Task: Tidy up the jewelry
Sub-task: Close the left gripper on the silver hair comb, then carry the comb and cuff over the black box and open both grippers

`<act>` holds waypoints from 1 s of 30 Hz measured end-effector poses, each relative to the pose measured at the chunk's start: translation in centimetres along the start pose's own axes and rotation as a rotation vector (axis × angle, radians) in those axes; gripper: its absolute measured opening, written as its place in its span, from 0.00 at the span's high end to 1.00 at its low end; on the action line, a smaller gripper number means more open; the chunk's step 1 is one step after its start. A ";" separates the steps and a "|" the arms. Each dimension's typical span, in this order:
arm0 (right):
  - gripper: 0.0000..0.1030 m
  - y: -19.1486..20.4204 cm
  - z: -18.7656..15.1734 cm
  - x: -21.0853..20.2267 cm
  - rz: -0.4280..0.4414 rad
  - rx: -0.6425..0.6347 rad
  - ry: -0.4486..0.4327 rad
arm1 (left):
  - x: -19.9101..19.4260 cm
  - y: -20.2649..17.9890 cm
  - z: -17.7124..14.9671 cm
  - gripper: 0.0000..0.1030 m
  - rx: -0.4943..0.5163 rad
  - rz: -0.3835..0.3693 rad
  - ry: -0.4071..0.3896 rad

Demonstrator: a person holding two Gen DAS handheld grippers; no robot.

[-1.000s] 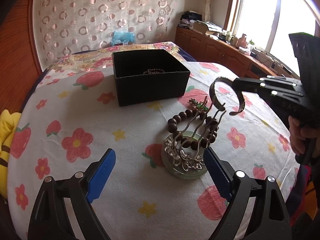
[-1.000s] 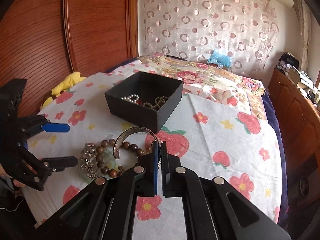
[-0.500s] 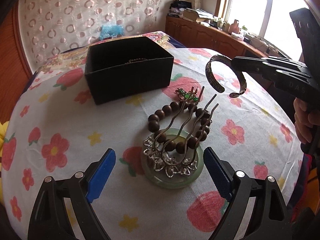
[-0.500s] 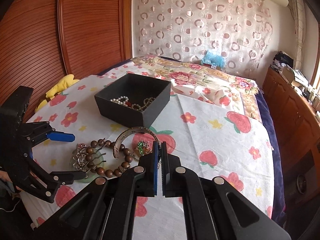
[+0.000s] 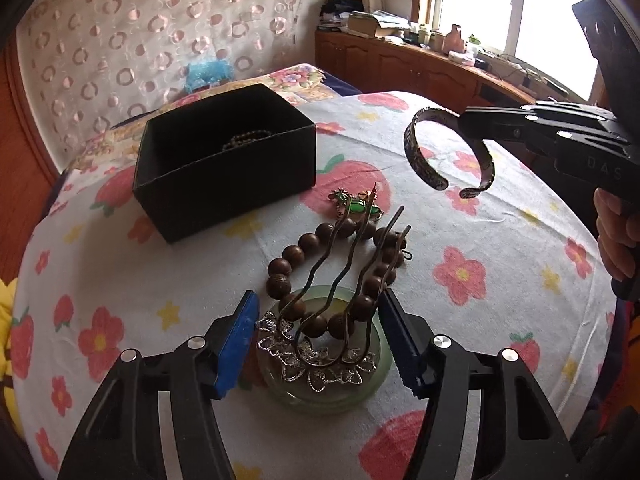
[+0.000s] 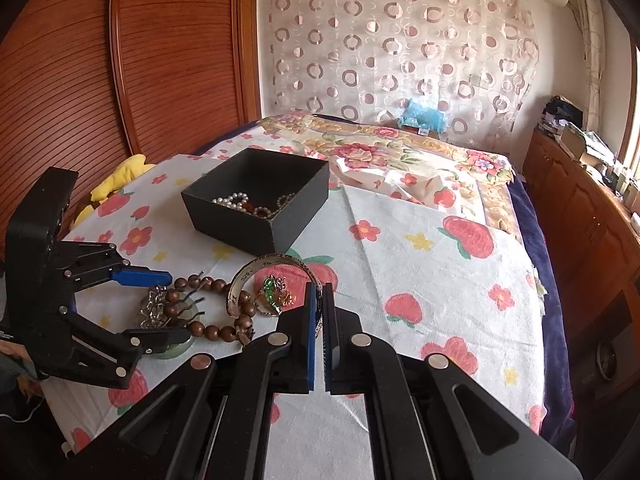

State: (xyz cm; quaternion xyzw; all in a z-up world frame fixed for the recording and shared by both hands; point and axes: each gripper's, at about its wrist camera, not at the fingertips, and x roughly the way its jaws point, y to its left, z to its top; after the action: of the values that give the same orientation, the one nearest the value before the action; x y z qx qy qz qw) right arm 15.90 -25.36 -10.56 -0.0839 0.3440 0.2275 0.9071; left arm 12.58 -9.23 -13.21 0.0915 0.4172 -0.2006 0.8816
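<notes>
Carrying the cuff (image 5: 448,152) clamped in the right gripper (image 6: 319,308) toward the box (image 6: 256,204), probably to drop it inside, while the left gripper (image 5: 320,340), jaws apart, straddles the hairpin (image 5: 320,344) near the box.

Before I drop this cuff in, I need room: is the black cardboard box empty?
Not empty. The black cardboard box is open-topped and already holds a white pearl strand and darker beaded pieces.

We note a white tablecloth (image 5: 160,280) printed with red strawberries and pink flowers, a matte black cardboard box (image 5: 224,176), brown wooden bead bracelet (image 5: 296,252), pale green jade bangle (image 5: 360,396), blue-padded gripper fingers (image 5: 236,344).
</notes>
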 end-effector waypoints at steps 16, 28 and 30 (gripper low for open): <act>0.97 1.4 2.1 -0.3 0.023 -0.021 -0.035 | -3.9 2.4 -0.3 0.43 -0.069 0.006 -0.104; 0.97 1.8 6.9 2.9 0.031 -0.026 -0.055 | -6.6 5.1 1.3 0.43 -0.115 0.040 -0.171; 0.97 1.6 7.8 4.2 0.040 -0.017 -0.046 | -6.6 5.9 2.0 0.43 -0.122 0.045 -0.175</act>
State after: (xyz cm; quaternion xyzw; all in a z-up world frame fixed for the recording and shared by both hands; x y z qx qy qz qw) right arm 22.48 -20.00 -7.53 -0.0794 0.3226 0.2503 0.9094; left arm 12.70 -2.69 -6.87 0.0292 0.3478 -0.1621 0.9230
